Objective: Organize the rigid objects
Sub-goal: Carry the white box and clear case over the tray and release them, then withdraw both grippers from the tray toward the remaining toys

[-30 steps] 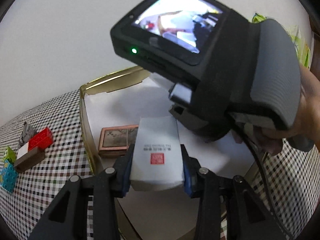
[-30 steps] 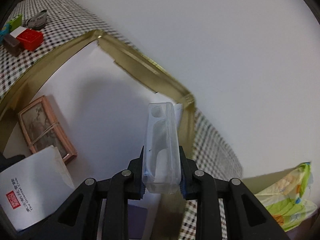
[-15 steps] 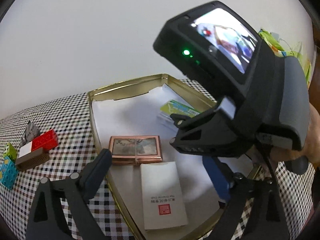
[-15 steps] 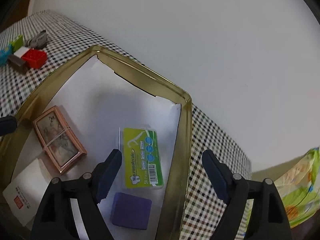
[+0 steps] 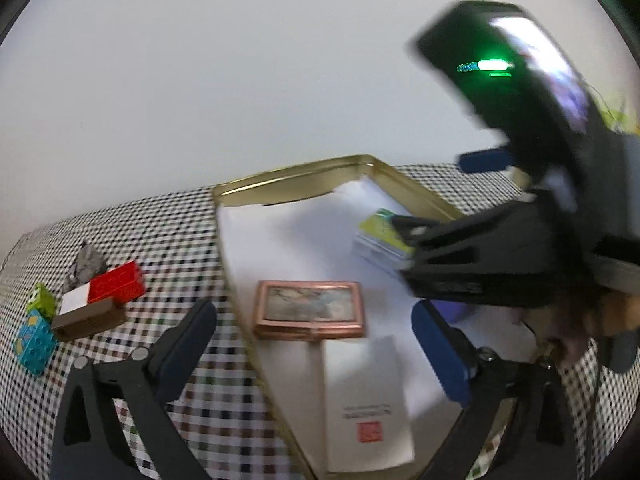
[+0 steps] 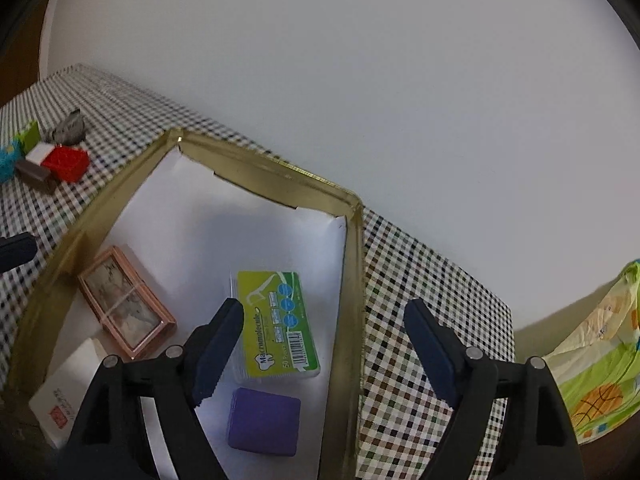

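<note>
A gold tin [image 5: 296, 172] [image 6: 352, 280] lined with white paper holds a copper-framed box [image 5: 310, 314] [image 6: 126, 308], a white box with a red seal [image 5: 366, 404] [image 6: 66, 396], a green-labelled floss box [image 5: 382, 236] [image 6: 278, 326] and a purple block [image 6: 264, 420]. My left gripper [image 5: 316, 348] hovers over the tin's near-left side; its jaws are opening and grip nothing. Above the tin's right edge my right gripper [image 6: 324, 352] stands open and empty, with the floss box lying flat below its left finger.
Toy bricks, red [image 5: 120, 286] [image 6: 66, 162], brown [image 5: 88, 320], green and teal, and a grey lump [image 5: 86, 262] lie on the checked cloth left of the tin. A green patterned bag [image 6: 600, 352] sits far right. A white wall stands behind.
My left gripper let go of the white box, which now lies flat in the tin. My right gripper released the floss box into the tin. Both opened wide and drew back upward.
</note>
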`<state>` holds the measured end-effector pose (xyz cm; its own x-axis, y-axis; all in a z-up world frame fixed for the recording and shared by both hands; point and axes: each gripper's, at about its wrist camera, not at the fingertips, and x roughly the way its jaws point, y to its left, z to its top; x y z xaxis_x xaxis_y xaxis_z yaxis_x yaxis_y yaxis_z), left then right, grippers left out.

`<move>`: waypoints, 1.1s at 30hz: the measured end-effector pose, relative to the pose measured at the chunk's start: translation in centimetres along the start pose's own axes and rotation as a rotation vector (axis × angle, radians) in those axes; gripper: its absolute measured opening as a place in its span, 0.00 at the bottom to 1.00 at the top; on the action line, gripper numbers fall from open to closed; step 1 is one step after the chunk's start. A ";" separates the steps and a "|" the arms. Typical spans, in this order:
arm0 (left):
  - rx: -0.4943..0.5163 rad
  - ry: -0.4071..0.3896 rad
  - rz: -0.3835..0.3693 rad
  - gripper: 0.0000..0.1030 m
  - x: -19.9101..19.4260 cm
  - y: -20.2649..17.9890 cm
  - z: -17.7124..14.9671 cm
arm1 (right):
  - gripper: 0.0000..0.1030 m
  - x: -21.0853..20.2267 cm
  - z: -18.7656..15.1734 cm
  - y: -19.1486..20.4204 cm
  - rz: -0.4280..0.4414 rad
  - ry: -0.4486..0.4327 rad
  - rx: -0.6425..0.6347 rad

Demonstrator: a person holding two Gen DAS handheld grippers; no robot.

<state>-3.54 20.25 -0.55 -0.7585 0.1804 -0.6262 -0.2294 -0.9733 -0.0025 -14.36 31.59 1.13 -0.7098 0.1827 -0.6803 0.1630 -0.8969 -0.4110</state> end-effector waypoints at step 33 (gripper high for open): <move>-0.182 -0.169 0.130 0.97 -3.2 12.3 -2.5 | 0.82 -11.7 -8.2 5.7 -0.037 -0.475 0.758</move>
<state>-2.35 7.35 -0.53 -0.8688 0.0581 -0.4918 -0.0212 -0.9965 -0.0803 0.48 27.64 1.74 -0.9420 0.1814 -0.2824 -0.2423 -0.9497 0.1983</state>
